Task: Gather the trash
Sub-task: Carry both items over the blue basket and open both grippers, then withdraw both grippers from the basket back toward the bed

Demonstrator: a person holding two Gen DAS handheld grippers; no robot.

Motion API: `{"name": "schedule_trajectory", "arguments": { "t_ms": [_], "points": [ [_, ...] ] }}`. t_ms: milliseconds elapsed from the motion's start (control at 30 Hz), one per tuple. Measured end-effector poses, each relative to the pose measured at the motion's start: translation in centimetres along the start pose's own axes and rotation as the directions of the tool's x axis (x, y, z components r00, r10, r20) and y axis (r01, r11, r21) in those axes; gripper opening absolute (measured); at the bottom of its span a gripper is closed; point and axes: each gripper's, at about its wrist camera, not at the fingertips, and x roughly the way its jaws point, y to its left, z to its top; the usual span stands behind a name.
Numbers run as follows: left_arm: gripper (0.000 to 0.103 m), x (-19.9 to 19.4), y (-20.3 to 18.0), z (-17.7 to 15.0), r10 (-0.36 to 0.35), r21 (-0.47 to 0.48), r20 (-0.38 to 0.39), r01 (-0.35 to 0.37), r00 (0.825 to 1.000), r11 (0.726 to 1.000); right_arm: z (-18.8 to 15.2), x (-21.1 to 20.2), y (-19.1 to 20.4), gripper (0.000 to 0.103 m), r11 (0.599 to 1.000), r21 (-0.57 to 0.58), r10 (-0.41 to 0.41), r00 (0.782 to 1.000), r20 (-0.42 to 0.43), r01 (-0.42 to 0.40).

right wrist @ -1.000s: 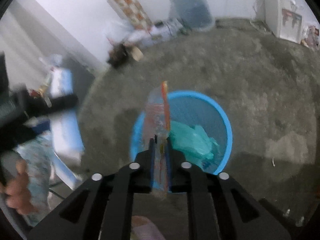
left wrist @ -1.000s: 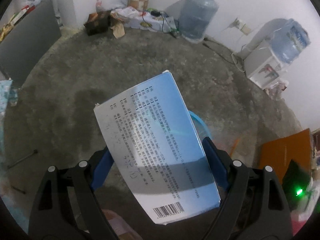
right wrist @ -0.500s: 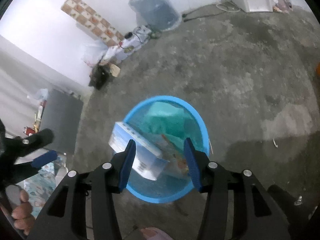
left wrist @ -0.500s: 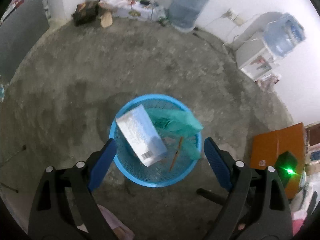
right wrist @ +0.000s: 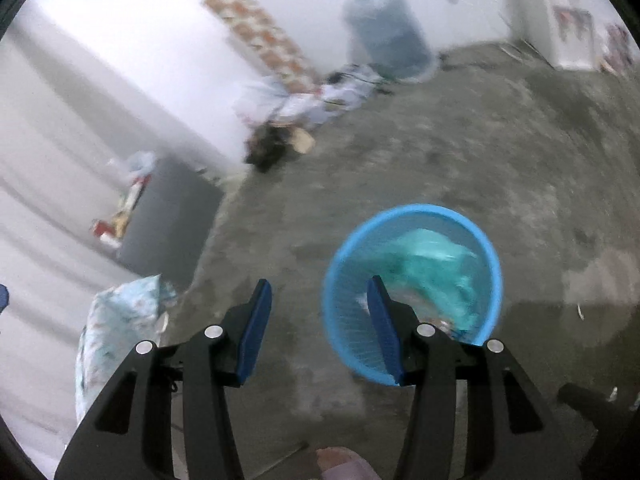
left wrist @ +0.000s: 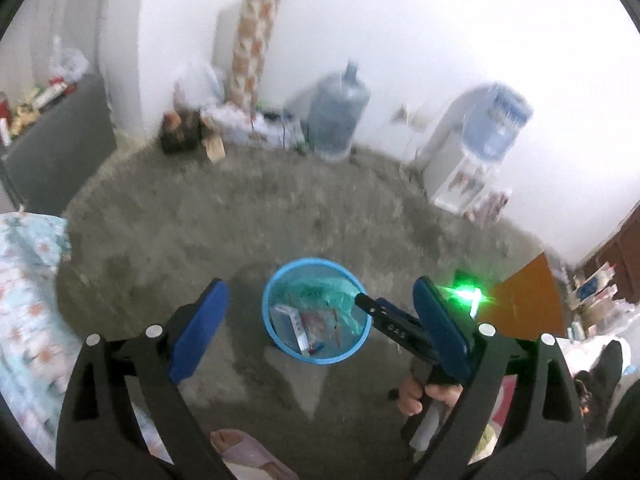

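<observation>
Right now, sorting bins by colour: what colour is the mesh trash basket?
Bright blue basket, clearest in the right wrist view.

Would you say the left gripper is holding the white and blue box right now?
No: the left gripper stands wide open with nothing between its pads, and the box lies inside the blue basket.

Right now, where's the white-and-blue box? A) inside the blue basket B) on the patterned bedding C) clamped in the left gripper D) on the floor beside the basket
A: in the left wrist view the box lies inside the blue basket, next to the green bag, while the left gripper stands wide open with nothing between its fingers.
</observation>
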Motion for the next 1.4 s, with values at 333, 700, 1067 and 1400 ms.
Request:
{"name": "schedule_trajectory", "arguments": {
  "t_ms": [333,700,1067,1400],
  "points": [
    [0.091,-19.7,6.0,-10.2,0.190,-0.178,0.237,-0.150,0.953,0.973,-3.0,-7.0,16.2,0.070,0.915,-0.317,0.249,0.968,-0.037,-0.248],
    [0.093,-38.4,12.6,-27.6,0.674,-0.629,0.257,-0.409,0.693,0.661,-10.1,-7.7,26.6,0.071,0.746,-0.461,0.348,0.872,-0.344,-0.480],
    [0.094,-35.2,16.7,-36.4,0.773,-0.707,-0.056,-0.572,0.632,0.416,-16.9,-6.8,32.1,0.071,0.650,-0.518,0.274,0.807,-0.523,-0.556],
    [0.094,-33.2,18.9,-37.7,0.799,-0.664,-0.183,-0.672,0.572,0.329,-20.3,-5.7,36.3,0.071,0.568,-0.596,0.193,0.796,-0.573,-0.567]
  ]
}}
